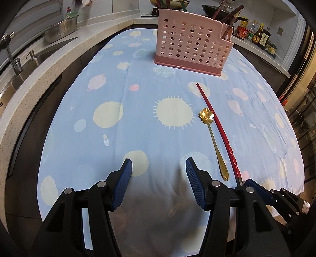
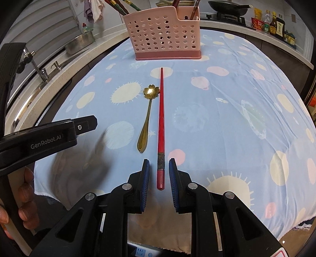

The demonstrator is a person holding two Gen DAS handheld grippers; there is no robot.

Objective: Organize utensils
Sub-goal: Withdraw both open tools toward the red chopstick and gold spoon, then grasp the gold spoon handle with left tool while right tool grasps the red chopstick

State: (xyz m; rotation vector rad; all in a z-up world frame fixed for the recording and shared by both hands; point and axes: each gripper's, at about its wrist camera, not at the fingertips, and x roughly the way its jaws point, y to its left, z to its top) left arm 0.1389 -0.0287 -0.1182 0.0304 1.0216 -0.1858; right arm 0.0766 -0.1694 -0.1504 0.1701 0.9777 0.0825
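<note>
A red chopstick [image 2: 161, 118] lies lengthwise on the blue spotted tablecloth [image 2: 227, 118], with a gold flower-bowled spoon [image 2: 147, 118] close on its left. My right gripper [image 2: 159, 163] is low over the cloth, its jaws narrowly apart on either side of the chopstick's near end, and a gap shows on both sides. My left gripper [image 1: 159, 165] hovers open over bare cloth, left of the spoon [image 1: 214, 142] and chopstick [image 1: 217, 128], with nothing between its fingers. At the far end stands a pink perforated utensil holder [image 2: 164, 37] [image 1: 189, 45] with several chopsticks in it.
A sink with a faucet [image 1: 11, 57] and a steel colander [image 1: 61, 31] run along the counter on the left. Sauce bottles [image 1: 258, 35] line the right back counter, and a wok [image 2: 229, 9] sits on the stove. A person's hand [image 2: 25, 189] shows at lower left.
</note>
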